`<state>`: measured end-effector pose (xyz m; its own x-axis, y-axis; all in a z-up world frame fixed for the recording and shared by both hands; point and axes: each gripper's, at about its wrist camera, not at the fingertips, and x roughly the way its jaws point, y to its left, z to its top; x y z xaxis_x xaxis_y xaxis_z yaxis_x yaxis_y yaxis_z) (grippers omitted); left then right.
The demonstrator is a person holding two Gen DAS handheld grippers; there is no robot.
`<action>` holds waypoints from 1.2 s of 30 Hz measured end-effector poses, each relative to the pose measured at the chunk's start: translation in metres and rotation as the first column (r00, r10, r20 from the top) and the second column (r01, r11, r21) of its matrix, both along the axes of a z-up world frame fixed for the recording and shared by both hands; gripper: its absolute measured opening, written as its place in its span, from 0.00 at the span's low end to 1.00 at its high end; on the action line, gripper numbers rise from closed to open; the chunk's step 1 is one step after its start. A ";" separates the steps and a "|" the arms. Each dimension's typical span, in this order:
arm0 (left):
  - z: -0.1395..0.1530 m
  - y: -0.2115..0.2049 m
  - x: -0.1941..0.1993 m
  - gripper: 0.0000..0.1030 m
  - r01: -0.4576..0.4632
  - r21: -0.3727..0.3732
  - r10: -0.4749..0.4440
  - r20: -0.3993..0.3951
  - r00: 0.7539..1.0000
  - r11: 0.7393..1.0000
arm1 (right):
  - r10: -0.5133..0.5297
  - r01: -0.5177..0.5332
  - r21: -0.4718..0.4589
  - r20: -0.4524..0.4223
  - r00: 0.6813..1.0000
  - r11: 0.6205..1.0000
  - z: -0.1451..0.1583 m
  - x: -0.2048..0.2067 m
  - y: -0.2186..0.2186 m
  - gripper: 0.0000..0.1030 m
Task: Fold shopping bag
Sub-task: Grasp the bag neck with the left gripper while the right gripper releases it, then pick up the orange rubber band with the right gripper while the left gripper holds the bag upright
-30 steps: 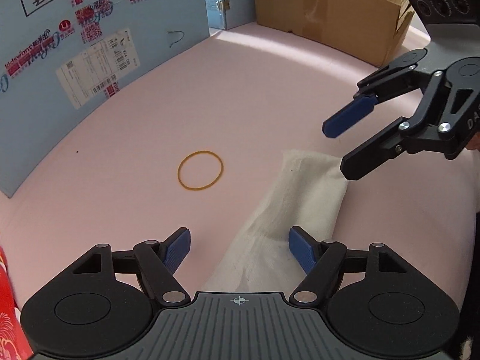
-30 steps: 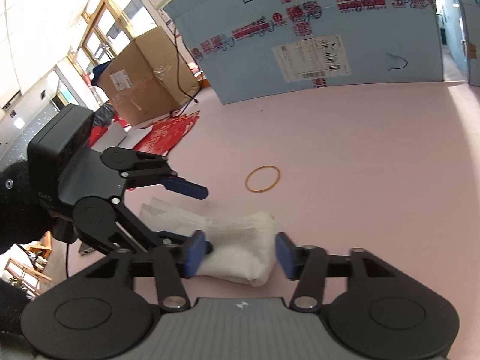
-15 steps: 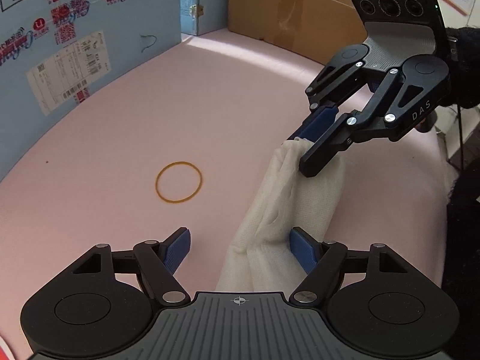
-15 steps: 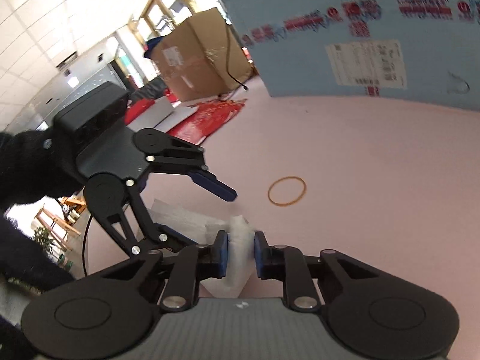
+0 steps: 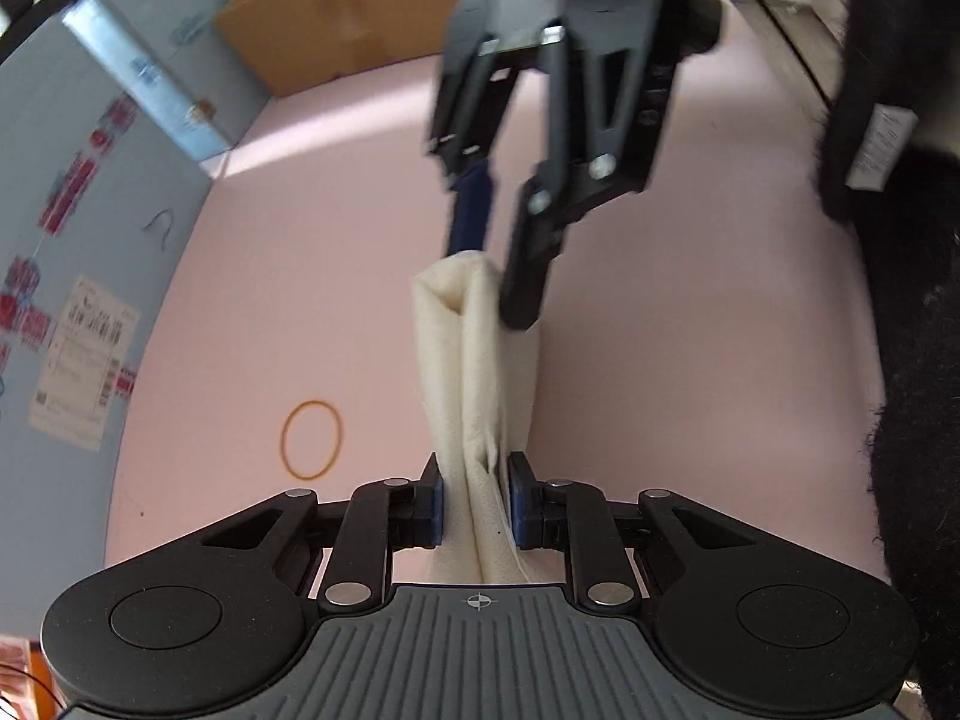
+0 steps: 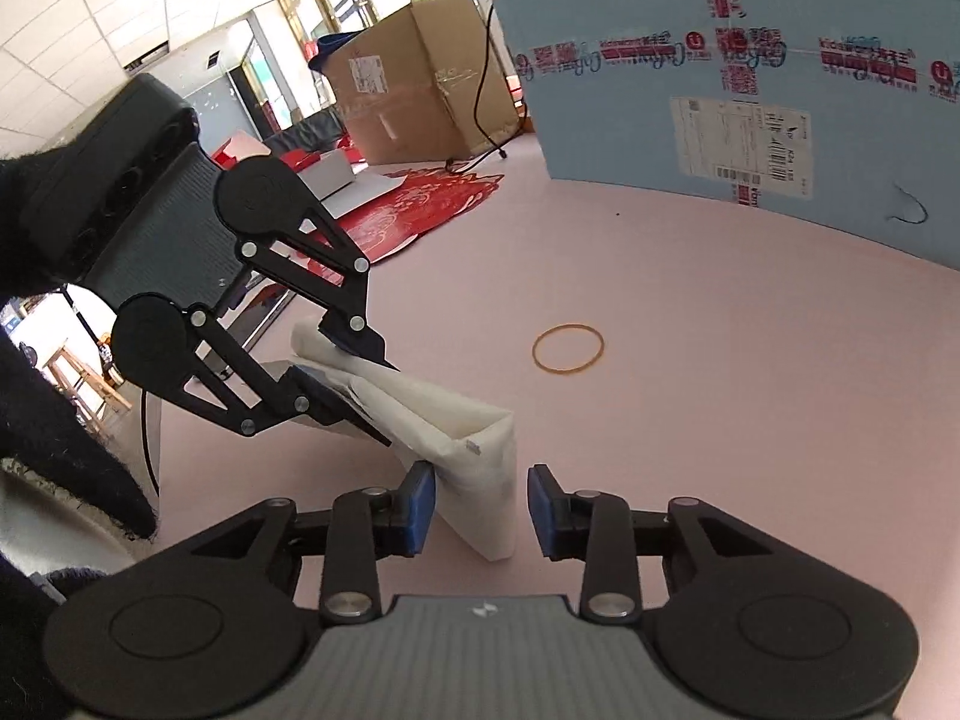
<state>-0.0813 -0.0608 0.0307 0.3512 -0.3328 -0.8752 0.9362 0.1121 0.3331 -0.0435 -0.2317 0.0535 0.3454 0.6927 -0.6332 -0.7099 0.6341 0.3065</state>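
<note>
Pink and smooth, the tabletop spreads wide and bare around the bag, with free space on every side of it. That bag is cream cloth, soft and creased, folded into a long narrow strip and held up off the surface between the two tools. The left gripper is closing, its blue pads pressed on one end of the strip. The right gripper is opening: the other end of the strip stands between its pads, touching the left pad and clear of the right one. A thin tan rubber band lies flat as a ring, near the bag but apart from it. Farther out, a tall pale-blue box with printed labels walls off the far edge, and a brown cardboard box stands beside it.
</note>
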 end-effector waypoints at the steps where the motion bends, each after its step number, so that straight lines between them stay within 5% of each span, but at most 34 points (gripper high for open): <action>1: -0.003 0.001 0.000 0.21 -0.037 -0.015 0.036 -0.012 0.999 0.999 | 0.017 -0.017 -0.007 0.007 1.000 1.000 -0.001 0.001 0.005 0.35; 5: -0.008 0.010 0.012 0.31 -0.204 -0.119 0.190 -0.116 0.975 0.972 | 0.080 -0.077 -0.043 0.072 0.994 0.996 -0.001 -0.003 0.010 0.24; 8: -0.009 0.020 0.023 0.20 -0.336 -0.187 0.297 -0.208 0.932 0.923 | 0.088 -0.085 -0.055 0.061 0.994 0.995 0.000 -0.003 0.009 0.23; 11: -0.005 0.033 0.024 0.16 -0.440 -0.228 0.397 -0.214 0.893 0.868 | 0.021 -0.021 -0.048 0.000 1.000 0.999 0.002 0.006 0.008 0.36; 12: -0.003 0.041 0.022 0.16 -0.478 -0.243 0.434 -0.215 0.875 0.844 | -0.023 0.022 -0.032 -0.026 0.999 0.999 0.004 0.011 0.006 0.50; 14: 0.001 0.058 0.018 0.16 -0.555 -0.276 0.510 -0.222 0.831 0.785 | -0.111 0.114 0.046 -0.067 0.992 0.992 0.007 0.023 -0.002 0.55; 16: 0.006 0.075 0.014 0.16 -0.626 -0.309 0.582 -0.231 0.780 0.716 | -0.218 0.225 0.069 -0.098 0.971 0.972 0.007 0.039 -0.004 0.52; 19: 0.017 0.089 0.005 0.16 -0.695 -0.352 0.662 -0.231 0.713 0.627 | -0.350 0.351 -0.015 -0.117 0.929 0.936 0.000 0.066 0.011 0.38; 22: 0.025 0.101 0.001 0.17 -0.717 -0.385 0.688 -0.238 0.686 0.581 | -0.396 0.386 -0.094 -0.141 0.907 0.918 -0.010 0.088 0.031 0.31; 27: 0.029 0.109 -0.002 0.17 -0.729 -0.428 0.706 -0.248 0.663 0.535 | -0.410 0.373 -0.257 -0.106 0.906 0.891 -0.017 0.108 0.068 0.29; 32: 0.024 0.109 0.003 0.17 -0.724 -0.454 0.710 -0.243 0.661 0.519 | -0.361 0.330 -0.474 0.027 0.932 0.816 -0.020 0.102 0.110 0.23; 34: 0.023 0.109 0.006 0.17 -0.714 -0.472 0.700 -0.248 0.670 0.517 | -0.342 0.338 -0.496 0.086 0.936 0.800 -0.021 0.094 0.117 0.01; 36: 0.025 0.110 0.004 0.17 -0.701 -0.483 0.684 -0.251 0.685 0.525 | -0.380 0.371 -0.461 0.077 0.922 0.806 -0.019 0.087 0.112 0.00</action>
